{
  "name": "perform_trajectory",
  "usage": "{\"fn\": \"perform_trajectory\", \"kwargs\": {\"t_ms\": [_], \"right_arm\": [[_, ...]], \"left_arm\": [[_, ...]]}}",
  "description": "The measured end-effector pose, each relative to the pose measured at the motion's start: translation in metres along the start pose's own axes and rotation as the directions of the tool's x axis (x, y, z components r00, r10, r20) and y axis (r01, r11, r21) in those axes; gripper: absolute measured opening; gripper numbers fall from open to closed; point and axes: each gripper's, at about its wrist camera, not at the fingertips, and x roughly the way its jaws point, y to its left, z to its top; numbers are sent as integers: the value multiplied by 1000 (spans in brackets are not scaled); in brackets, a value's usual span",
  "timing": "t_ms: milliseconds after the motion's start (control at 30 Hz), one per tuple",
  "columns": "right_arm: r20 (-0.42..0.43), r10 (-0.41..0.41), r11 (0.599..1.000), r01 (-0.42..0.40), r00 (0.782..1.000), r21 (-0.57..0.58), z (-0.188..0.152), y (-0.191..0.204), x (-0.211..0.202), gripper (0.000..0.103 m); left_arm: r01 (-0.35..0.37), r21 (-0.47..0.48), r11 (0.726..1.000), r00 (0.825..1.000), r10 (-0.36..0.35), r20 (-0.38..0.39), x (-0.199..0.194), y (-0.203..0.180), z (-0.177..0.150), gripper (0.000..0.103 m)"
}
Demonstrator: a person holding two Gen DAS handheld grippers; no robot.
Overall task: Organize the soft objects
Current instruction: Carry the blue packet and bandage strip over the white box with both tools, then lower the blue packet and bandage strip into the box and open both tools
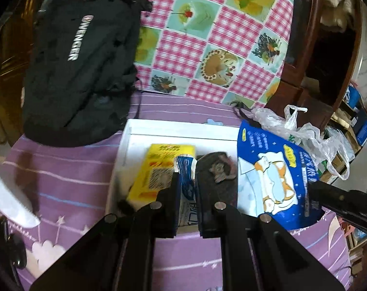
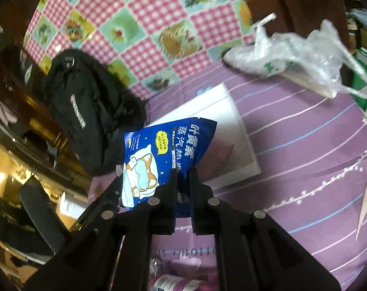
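Note:
A white box (image 1: 135, 131) lies on the purple striped cloth. In it are a yellow packet (image 1: 159, 172) and a dark patterned pouch (image 1: 219, 167). My left gripper (image 1: 187, 194) is shut on a small blue-and-white packet (image 1: 185, 169) over the box. My right gripper (image 2: 183, 177) is shut on the lower edge of a blue pouch with a cartoon dog (image 2: 164, 155) and holds it above the white box (image 2: 234, 131). The same blue pouch (image 1: 273, 177) shows at the box's right side in the left wrist view, with the right gripper (image 1: 340, 201) beside it.
A black Wenger bag (image 1: 79, 58) lies to the left of the box, also in the right wrist view (image 2: 86, 111). A crumpled clear plastic bag (image 2: 299, 58) lies at the far right. A pink checked cloth (image 1: 219, 31) hangs behind. Dark wooden furniture (image 1: 314, 48) stands right.

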Motion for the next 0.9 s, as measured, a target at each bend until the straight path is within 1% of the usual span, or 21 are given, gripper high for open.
{"fn": "perform_trajectory", "kwargs": {"t_ms": [67,133,200,233,300,367,433,533,633,700,867,900], "right_arm": [[8,3,1000,-2,1000,-4,7,2,0,10],[4,-12,1000,12,1000,-26,15,7,3,10],[-1,-38,998,38,999,-46,23,12,9,10],[-4,-41,998,41,999,-49,27,13,12,10],[-13,-38,998,37,999,-42,35,14,20,10],[-17,-31,999,30,999,-29,40,15,29,10],[-24,-30,999,29,999,-23,42,15,37,10],[-59,-28,999,29,998,13,40,13,56,10],[-81,-40,999,40,996,2,34,12,69,10],[-90,-49,999,49,995,-1,32,10,76,10],[-99,-70,997,72,993,13,31,2,82,10],[-96,-75,997,76,993,14,30,-1,83,10]], "left_arm": [[5,4,1000,1000,-5,8,5,-3,7,10],[4,1,1000,999,-4,33,5,-1,11,10],[-1,-6,1000,999,2,54,8,7,12,10],[0,-32,999,998,1,57,12,15,10,10],[-12,-70,998,1000,13,11,26,29,12,10],[-30,-99,995,999,29,-13,39,43,12,10],[-40,-85,996,998,36,-50,51,50,9,10],[-54,-44,998,998,52,-41,57,46,4,10],[-70,-18,997,997,70,-35,59,42,2,11],[-61,-22,998,998,60,-34,60,43,1,11],[-22,-80,997,999,19,-48,64,51,0,14],[-2,-110,994,998,-4,-58,67,55,-1,15]]}}
